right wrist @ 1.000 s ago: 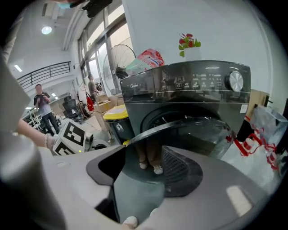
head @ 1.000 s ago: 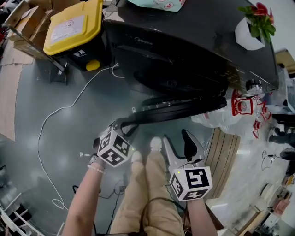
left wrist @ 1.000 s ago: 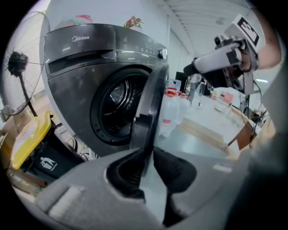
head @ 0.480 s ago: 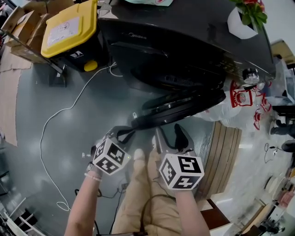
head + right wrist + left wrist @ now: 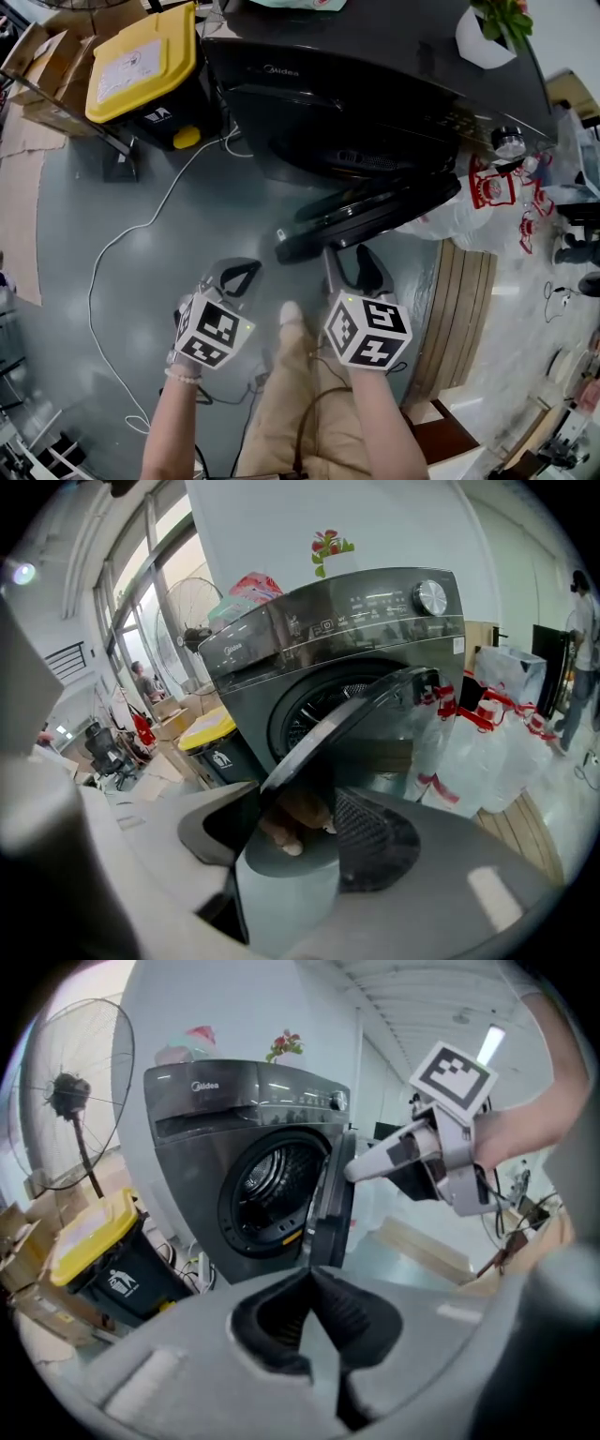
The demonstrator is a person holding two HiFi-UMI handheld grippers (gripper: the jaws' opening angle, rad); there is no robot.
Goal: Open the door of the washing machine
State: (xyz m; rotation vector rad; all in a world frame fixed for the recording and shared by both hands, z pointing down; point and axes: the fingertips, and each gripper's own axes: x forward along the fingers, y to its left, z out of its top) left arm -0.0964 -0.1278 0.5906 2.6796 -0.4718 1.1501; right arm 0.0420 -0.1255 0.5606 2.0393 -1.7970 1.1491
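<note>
The dark grey washing machine [image 5: 375,103] stands at the top of the head view, with its round door [image 5: 375,211] swung out towards me. My left gripper [image 5: 239,275] is shut on nothing, on the near side of the door's free end and apart from it. In the left gripper view its tips [image 5: 309,1279] meet below the open drum and the door [image 5: 333,1204]. My right gripper [image 5: 354,267] is open at the door's edge. In the right gripper view the door's rim [image 5: 366,710] runs down between the spread jaws [image 5: 295,832], and I see no pad pressing on it.
A black bin with a yellow lid [image 5: 150,66] and cardboard boxes [image 5: 47,66] stand left of the machine. A white cable [image 5: 122,234] trails over the grey floor. Plastic bags with red print [image 5: 487,202] and wooden planks [image 5: 459,309] lie to the right. My own legs [image 5: 291,394] are below.
My left gripper has let go of the door's end, shut its jaws and drawn back towards me. The right gripper has shifted left to the door's edge.
</note>
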